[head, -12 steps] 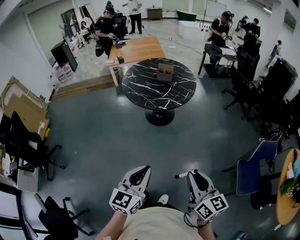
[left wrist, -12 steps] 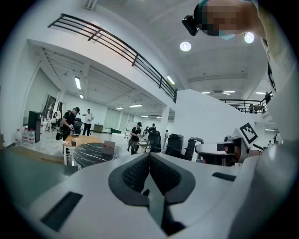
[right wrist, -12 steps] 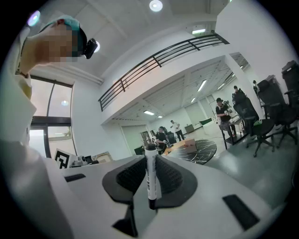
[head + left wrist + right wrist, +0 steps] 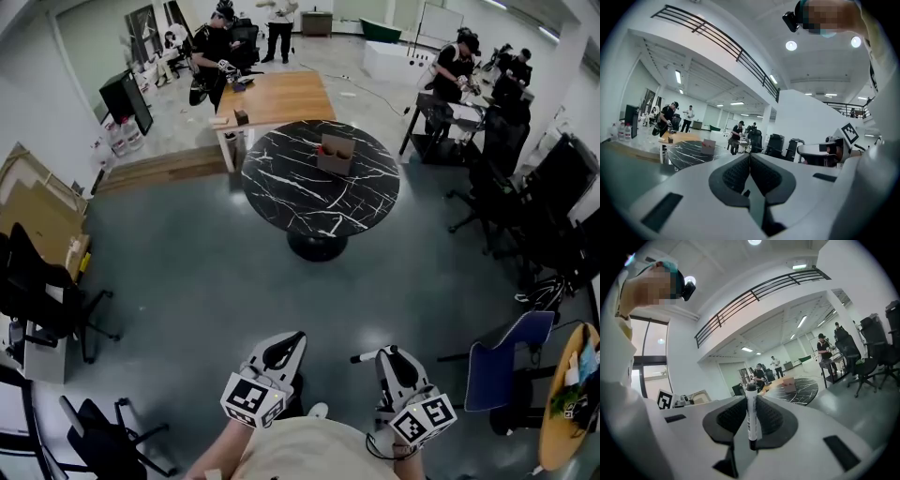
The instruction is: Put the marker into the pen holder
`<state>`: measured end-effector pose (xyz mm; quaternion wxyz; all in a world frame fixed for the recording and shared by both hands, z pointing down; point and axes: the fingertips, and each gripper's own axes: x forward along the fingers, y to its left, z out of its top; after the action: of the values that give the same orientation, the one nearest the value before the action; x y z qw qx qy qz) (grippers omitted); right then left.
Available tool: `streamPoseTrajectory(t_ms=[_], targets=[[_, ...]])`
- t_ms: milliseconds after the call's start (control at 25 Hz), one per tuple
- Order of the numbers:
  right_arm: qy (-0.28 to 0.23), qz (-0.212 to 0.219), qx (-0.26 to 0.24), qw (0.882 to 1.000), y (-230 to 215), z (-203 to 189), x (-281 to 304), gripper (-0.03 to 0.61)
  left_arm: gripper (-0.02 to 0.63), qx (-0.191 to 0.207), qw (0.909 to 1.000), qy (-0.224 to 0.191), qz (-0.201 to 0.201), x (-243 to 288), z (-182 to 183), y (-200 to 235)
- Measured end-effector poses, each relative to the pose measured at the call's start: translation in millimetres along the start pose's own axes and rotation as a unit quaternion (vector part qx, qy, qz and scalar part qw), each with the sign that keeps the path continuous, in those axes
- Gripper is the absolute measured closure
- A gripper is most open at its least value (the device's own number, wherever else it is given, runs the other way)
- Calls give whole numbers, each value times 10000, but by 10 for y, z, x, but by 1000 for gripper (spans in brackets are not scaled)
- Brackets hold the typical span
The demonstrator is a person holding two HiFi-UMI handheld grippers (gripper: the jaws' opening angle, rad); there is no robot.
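Observation:
The pen holder (image 4: 336, 153) is a small brown cardboard box standing on a round black marble table (image 4: 309, 192) several steps ahead across the grey floor. Both grippers are held close to the body at the bottom of the head view. My right gripper (image 4: 380, 355) is shut on a white marker (image 4: 362, 356) with a black cap, which stands crosswise between the jaws (image 4: 751, 418). My left gripper (image 4: 292, 338) is shut with nothing in it (image 4: 750, 157). The box shows far off in the left gripper view (image 4: 708, 146) and in the right gripper view (image 4: 789, 383).
A wooden table (image 4: 272, 97) stands behind the round one, with people around it. Black office chairs (image 4: 47, 291) are at the left, a blue chair (image 4: 502, 361) at the right, more dark chairs (image 4: 553, 216) beyond it. Cardboard sheets (image 4: 37, 211) lean at the far left.
The round table and box sit a little lower and nearer in the head view. Both grippers keep their places near the body, the marker still held.

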<state>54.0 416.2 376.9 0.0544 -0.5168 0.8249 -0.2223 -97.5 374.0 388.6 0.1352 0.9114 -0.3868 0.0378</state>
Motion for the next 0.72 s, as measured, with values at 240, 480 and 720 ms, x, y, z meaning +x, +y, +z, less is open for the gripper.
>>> streamPoseTrajectory(t_ms=[240, 480, 720], targets=[[-104, -222, -86, 9997, -233, 347, 895, 499, 601, 189, 9992, 23, -339, 749, 258, 713], [-183, -426, 2, 9989, -338, 557, 1554, 499, 601, 513, 9946, 28, -901, 1260, 590, 1054], [0, -351, 1, 9994, -485, 663, 2147, 499, 601, 341, 9970, -11, -692, 1520, 717, 1530]])
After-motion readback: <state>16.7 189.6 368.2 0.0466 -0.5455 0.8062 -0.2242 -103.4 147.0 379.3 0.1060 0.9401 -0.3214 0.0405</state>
